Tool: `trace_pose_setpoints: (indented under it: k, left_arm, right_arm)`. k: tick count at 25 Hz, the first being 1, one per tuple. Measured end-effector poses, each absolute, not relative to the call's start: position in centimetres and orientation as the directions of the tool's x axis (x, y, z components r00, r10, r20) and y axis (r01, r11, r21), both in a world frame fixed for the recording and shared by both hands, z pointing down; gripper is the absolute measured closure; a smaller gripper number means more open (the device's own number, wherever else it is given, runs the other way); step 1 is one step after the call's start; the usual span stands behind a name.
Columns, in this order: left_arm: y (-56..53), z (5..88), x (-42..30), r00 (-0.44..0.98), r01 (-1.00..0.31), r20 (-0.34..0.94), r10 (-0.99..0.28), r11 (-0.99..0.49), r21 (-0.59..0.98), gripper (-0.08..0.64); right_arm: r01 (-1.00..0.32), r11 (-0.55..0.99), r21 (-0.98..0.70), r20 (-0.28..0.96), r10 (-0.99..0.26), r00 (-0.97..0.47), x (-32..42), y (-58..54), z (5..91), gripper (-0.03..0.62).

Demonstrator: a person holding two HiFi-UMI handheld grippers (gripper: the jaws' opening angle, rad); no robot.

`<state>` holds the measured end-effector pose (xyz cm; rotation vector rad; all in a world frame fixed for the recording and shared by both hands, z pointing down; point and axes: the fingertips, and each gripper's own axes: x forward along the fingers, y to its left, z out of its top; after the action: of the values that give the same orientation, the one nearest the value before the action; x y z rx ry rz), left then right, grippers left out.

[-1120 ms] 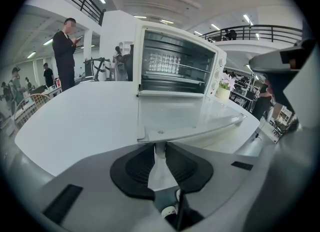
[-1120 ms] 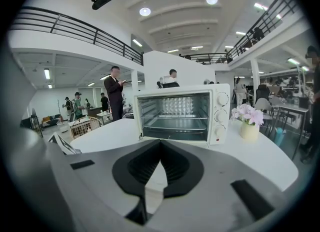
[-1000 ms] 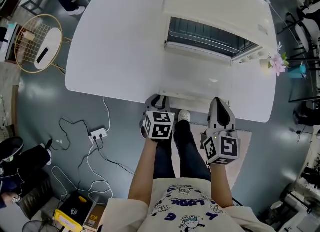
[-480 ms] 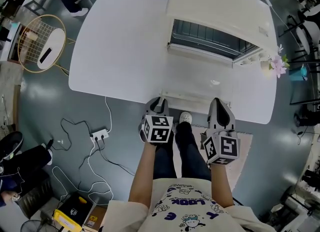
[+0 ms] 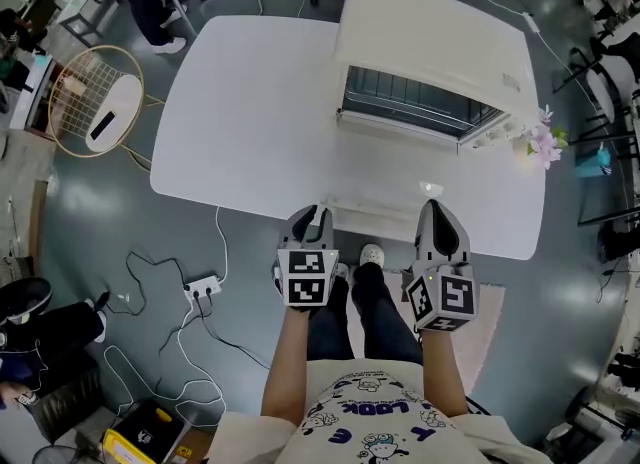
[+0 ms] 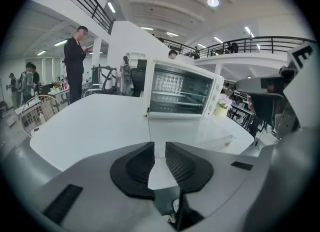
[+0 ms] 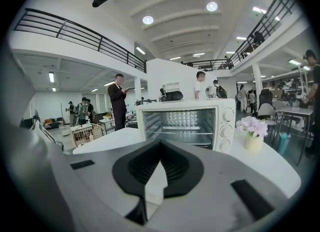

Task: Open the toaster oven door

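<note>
Wide and bright, the open hall has a grey floor, and in the middle of it stands a rounded white table (image 5: 240,102). On the table's far right part sits the boxy cream toaster oven (image 5: 440,32). Its clear glass door (image 5: 400,167) already lies swung down flat toward the person, so the wire racks inside show and the job looks finished.

Both tools hang just off the near table edge, probably drawn back to stay clear of the lowered door. The left gripper (image 5: 317,214) has its black ribbed pads a narrow slit apart with nothing between them. The right gripper (image 5: 440,210) has its pad tips together, also empty.

A small pot of pink flowers (image 5: 540,142) stands just beside the oven's knob side, close enough to mind. On the floor lie a round wire basket (image 5: 95,100) and a white power strip (image 5: 200,285) with loose cables, well away from the work. A person in a dark suit (image 6: 75,61) stands beyond the table.
</note>
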<state>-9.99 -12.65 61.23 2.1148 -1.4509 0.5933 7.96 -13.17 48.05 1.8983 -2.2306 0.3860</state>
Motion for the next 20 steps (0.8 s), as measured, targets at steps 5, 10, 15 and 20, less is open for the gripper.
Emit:
trace_pose_setpoints:
  k: [5,10,15,20]
  left_arm:
    - [-14.1,56.2,-10.5,0.327,-0.944,0.526,-0.785,-0.296,0.146,0.515]
    - [-15.3,50.2,-10.8,0.319,-0.948,0.419,-0.850,-0.292,0.130,0.554]
    - [-16.0,44.5,-10.9,0.322,-0.947,0.322,-0.891,-0.298,0.123,0.555]
    - [-15.9,40.0,-10.6,0.320,-0.947,0.243,-0.916,-0.306,0.094,0.555]
  right_arm:
    - [-0.985,0.157,-0.066,0.266,-0.949,-0.169,7.6,-13.4,45.5,0.594]
    - [-0.984,0.166,-0.058,0.217,-0.960,-0.175,7.1,-13.4,42.7,0.594]
    - [-0.985,0.168,-0.052,0.167,-0.970,-0.174,7.0,-13.5,39.9,0.594]
    - [-0.986,0.157,-0.048,0.122,-0.979,-0.162,7.6,-13.6,37.4,0.594]
